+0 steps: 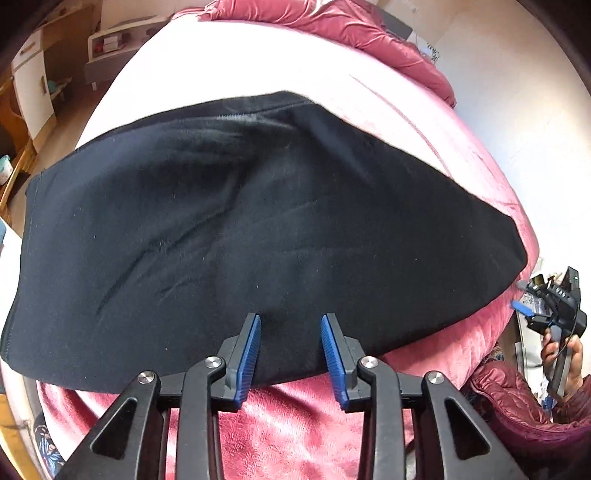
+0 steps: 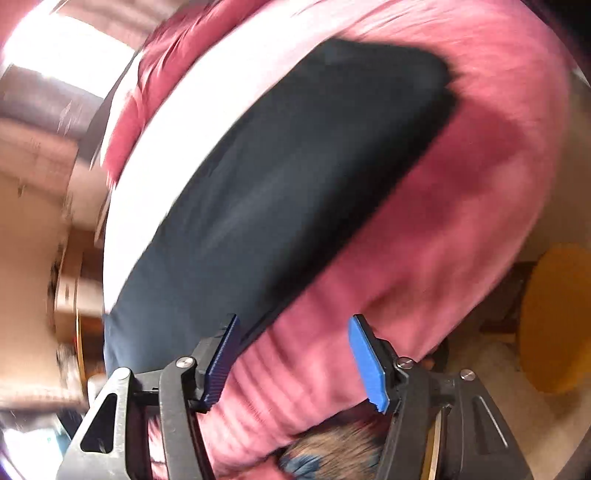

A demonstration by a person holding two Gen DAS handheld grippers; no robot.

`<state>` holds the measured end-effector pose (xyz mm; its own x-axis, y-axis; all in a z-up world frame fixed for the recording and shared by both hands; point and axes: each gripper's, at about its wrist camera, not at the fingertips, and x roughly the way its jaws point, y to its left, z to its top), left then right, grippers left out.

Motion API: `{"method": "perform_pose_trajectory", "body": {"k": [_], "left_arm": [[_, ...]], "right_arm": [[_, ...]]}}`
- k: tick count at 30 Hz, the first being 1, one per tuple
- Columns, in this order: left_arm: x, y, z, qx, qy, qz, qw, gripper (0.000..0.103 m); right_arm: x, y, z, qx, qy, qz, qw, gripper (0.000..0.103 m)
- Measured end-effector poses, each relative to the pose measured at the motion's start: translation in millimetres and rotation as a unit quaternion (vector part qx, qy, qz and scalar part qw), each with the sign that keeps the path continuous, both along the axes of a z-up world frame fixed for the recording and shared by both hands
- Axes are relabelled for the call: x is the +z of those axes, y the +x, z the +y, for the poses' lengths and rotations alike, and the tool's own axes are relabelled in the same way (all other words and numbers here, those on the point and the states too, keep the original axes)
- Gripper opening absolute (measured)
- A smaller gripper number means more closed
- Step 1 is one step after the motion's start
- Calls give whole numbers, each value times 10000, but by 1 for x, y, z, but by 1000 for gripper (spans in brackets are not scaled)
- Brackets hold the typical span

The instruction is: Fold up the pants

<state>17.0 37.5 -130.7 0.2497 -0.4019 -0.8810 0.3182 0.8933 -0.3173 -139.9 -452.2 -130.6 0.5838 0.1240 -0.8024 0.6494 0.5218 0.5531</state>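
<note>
Black pants (image 1: pixel 229 229) lie folded flat across a bed with a pink blanket (image 1: pixel 288 417). My left gripper (image 1: pixel 291 318) is open and empty, its blue-padded fingertips (image 1: pixel 251 347) just over the near edge of the pants. My right gripper (image 2: pixel 293 319) is open and empty, hovering above the near end of the pants (image 2: pixel 280 192) and the pink blanket (image 2: pixel 461 206); that view is blurred by motion. The right gripper also shows at the right edge of the left wrist view (image 1: pixel 521 306), held off the bed's side.
A white sheet (image 1: pixel 221 62) covers the far part of the bed, with a bunched pink quilt (image 1: pixel 369 29) at the head. Wooden furniture (image 1: pixel 29 92) stands at left. A yellow round object (image 2: pixel 554 317) sits on the floor at right.
</note>
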Motion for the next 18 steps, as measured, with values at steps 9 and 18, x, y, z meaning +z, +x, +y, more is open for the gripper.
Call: {"method": "perform_pose_trajectory", "body": {"k": [9, 18], "left_arm": [[-11, -1, 8, 231, -68, 250, 9994, 35], [-16, 0, 2, 289, 11, 355, 9990, 35]], "right_arm": [[-19, -19, -76, -1280, 581, -751, 9872, 52], [-40, -3, -106, -1878, 897, -1192, 9708, 40]]}}
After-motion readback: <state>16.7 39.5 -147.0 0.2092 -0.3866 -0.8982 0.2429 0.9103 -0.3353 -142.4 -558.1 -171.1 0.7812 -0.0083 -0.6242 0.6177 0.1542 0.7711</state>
